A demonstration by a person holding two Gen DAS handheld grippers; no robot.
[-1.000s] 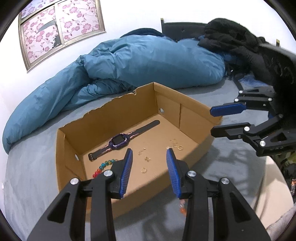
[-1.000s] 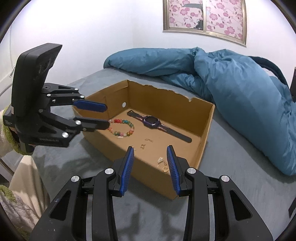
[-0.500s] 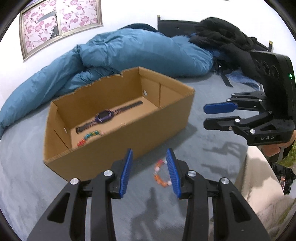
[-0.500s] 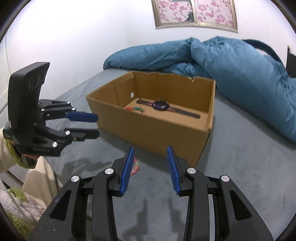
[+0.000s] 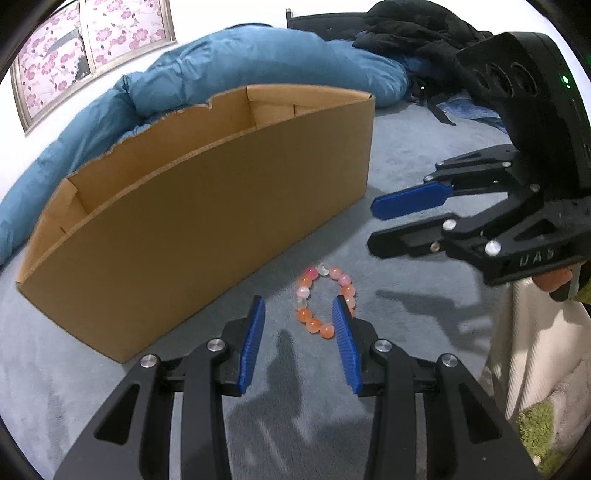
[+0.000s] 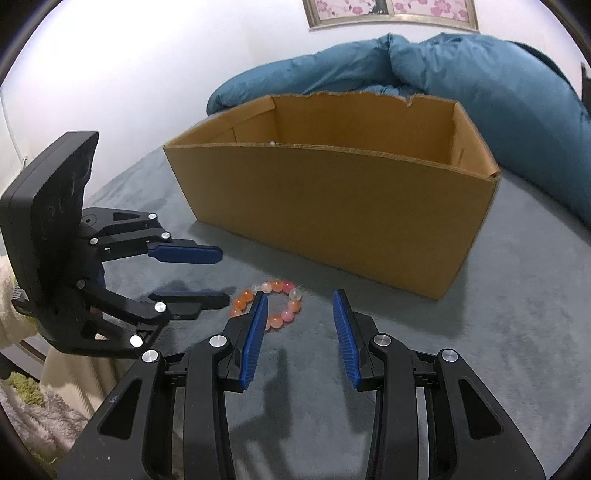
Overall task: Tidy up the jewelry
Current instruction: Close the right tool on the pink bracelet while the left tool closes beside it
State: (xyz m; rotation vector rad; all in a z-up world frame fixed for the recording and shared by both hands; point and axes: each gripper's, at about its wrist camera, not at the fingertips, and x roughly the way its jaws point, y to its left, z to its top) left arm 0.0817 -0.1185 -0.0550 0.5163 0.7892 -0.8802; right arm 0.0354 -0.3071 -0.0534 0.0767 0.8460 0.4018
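A pink and orange bead bracelet [image 5: 324,300] lies on the grey bed cover in front of the cardboard box [image 5: 207,221]. My left gripper [image 5: 298,321] is open and low over the cover, the bracelet just ahead between its fingertips. In the right wrist view the bracelet [image 6: 271,304] lies by the left finger of my open, empty right gripper [image 6: 298,314], and the box [image 6: 332,206] stands behind. The left gripper [image 6: 218,275] shows there at the left; the right gripper [image 5: 373,229] shows in the left wrist view at the right. The box's contents are hidden by its front wall.
A blue duvet [image 5: 229,74] is heaped behind the box. Dark clothes [image 5: 417,29] lie at the far right. A cream blanket [image 5: 532,354] hangs at the bed's near edge. A framed flower picture [image 5: 85,48] hangs on the wall.
Both grippers have dropped low towards the bed cover in front of the box. The bracelet is now close between the left fingers, and the box's inside has gone out of sight.
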